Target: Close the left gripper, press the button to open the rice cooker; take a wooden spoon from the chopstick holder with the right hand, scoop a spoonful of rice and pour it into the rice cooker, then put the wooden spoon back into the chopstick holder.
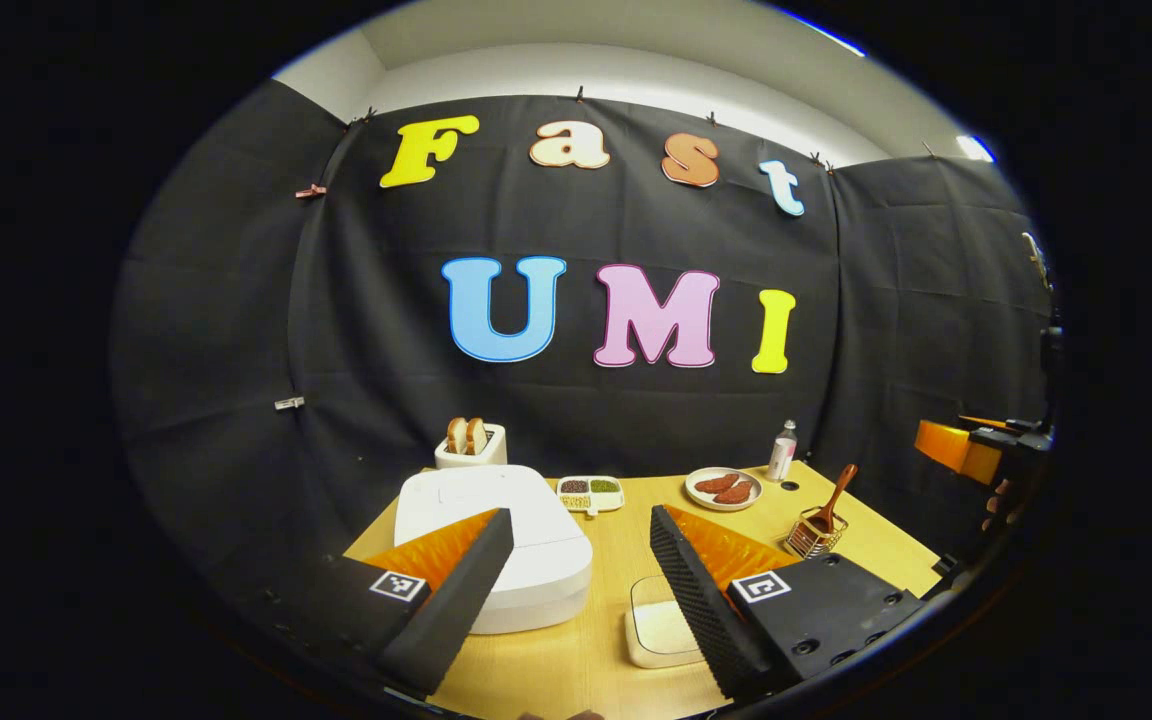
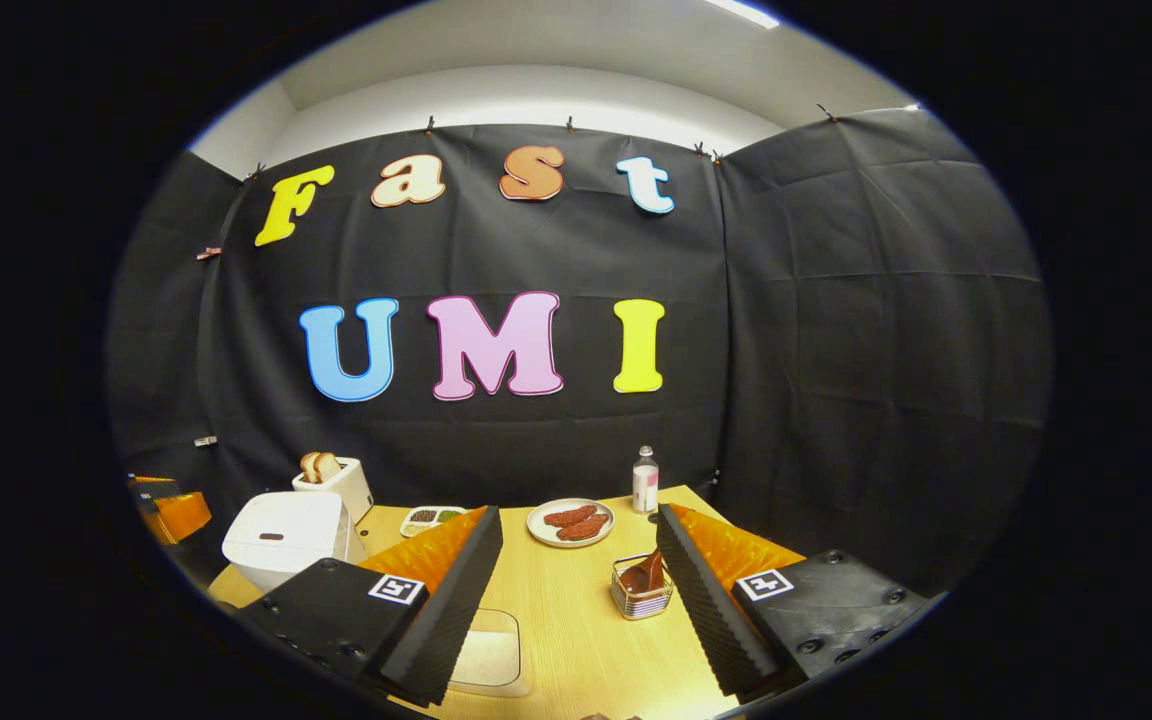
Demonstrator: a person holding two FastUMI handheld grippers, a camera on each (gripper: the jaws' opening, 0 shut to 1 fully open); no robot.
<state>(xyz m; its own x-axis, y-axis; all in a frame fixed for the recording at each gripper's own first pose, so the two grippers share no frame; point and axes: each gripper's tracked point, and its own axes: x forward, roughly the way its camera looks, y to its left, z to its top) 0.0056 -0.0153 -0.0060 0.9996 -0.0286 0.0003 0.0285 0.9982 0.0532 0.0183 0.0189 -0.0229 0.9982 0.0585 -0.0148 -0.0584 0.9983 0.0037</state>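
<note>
Right, nothing has been touched yet: the left gripper (image 1: 581, 560) hangs above the near edge of the table with its fingers spread wide and nothing between them, so the opening step, pressing those fingers together, is not yet done. Just beneath sits a shallow, square, pale container of rice (image 1: 658, 632), rounded at the corners. To its left the rice cooker (image 1: 496, 545) lies low, white and smooth, a rounded slab with the lid down; the next move calls for the fingers meeting into one blunt tip, then coming down on the button, which I cannot pick out from here. In the right gripper view the right gripper (image 2: 576, 575) is spread as well, empty, its ribbed pads (image 2: 706, 590) flanking the wire chopstick holder (image 2: 642, 590), from which the brown wooden spoon (image 2: 648, 572) juts. Farther back on the light wooden table (image 1: 616, 560) sit a divided tray of grains (image 1: 590, 491), a plate of reddish sausages (image 1: 723, 488), a small bottle (image 1: 783, 451) and a white toaster (image 1: 471, 447) with two slices up.
</note>
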